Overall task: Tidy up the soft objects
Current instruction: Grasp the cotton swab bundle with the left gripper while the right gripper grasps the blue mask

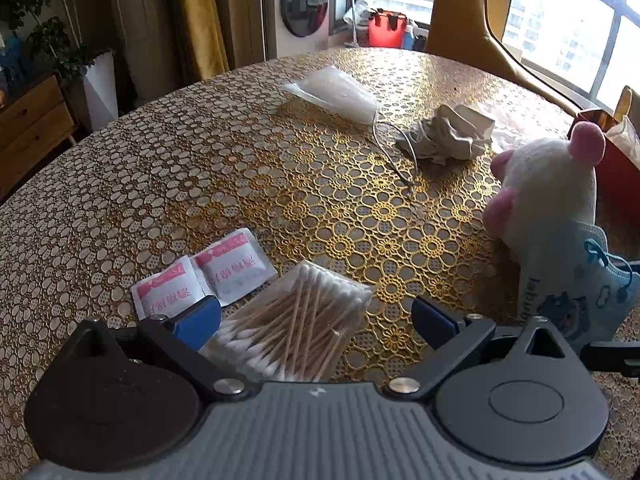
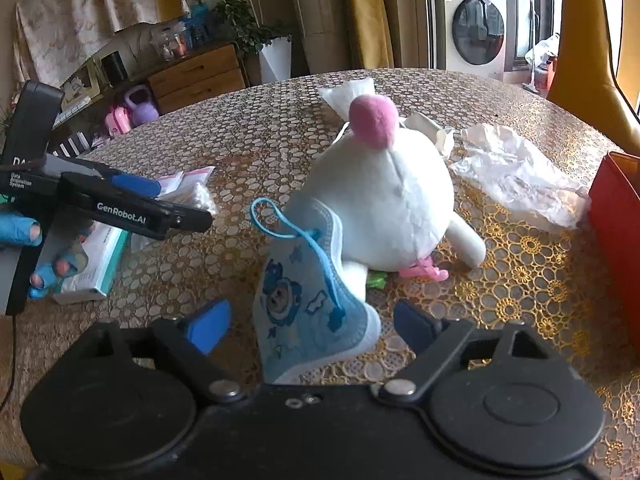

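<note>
In the right wrist view, a blue child's face mask [image 2: 308, 304] with a cartoon print leans upright against a white plush toy with pink ears [image 2: 384, 200]. My right gripper [image 2: 312, 326] is open, one blue finger on each side of the mask, with a gap to each. In the left wrist view, my left gripper [image 1: 316, 320] is open over a clear bag of cotton swabs [image 1: 296, 328] lying flat between its fingers. The plush toy [image 1: 548, 184] and the mask [image 1: 576, 292] stand to the right. The right view shows the left gripper [image 2: 180, 202] from the side.
On the round table with its gold lace cover [image 1: 160, 184] lie two pink-and-white sachets [image 1: 204, 276], a crumpled beige cloth [image 1: 444, 136], a clear bag of white pads [image 1: 336, 94] and a thin wire [image 1: 396, 152]. A red box [image 2: 616, 232], crumpled plastic [image 2: 516, 176] and a white-teal carton [image 2: 96, 264] sit nearby.
</note>
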The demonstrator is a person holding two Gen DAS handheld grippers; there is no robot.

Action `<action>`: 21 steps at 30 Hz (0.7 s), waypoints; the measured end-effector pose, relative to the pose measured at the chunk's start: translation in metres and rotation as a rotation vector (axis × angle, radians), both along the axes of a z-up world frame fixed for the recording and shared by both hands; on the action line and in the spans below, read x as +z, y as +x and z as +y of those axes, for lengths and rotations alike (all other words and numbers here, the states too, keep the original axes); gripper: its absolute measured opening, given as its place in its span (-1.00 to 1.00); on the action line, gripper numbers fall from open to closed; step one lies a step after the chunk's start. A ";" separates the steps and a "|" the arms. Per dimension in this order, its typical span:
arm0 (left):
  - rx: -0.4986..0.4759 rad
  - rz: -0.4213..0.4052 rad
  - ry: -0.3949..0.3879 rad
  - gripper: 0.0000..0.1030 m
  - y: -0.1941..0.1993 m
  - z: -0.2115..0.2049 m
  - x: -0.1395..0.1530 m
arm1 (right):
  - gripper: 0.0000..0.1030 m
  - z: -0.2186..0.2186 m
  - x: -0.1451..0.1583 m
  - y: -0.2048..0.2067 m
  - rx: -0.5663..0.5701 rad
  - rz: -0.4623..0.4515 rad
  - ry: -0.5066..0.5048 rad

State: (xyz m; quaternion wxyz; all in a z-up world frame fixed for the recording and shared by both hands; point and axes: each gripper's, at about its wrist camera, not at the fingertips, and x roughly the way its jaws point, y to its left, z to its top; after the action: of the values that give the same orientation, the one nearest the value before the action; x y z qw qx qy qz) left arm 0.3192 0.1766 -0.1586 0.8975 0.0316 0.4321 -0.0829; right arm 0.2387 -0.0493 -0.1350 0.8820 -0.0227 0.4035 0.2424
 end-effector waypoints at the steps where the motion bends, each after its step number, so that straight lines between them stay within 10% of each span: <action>1: 0.000 -0.001 -0.003 0.90 0.000 0.000 0.000 | 0.62 0.001 -0.001 0.000 -0.002 0.000 -0.001; 11: 0.050 -0.008 0.021 0.26 -0.001 0.000 0.000 | 0.29 0.000 -0.006 -0.001 -0.017 0.019 0.023; 21: 0.068 -0.024 0.026 -0.23 -0.007 -0.006 0.005 | -0.63 -0.004 0.003 -0.013 -0.027 -0.021 0.032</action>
State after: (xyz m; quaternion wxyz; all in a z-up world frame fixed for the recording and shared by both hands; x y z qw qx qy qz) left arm 0.3124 0.1707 -0.1538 0.9043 0.0295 0.4233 -0.0465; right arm 0.2261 -0.0531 -0.1322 0.8896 -0.0058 0.3906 0.2365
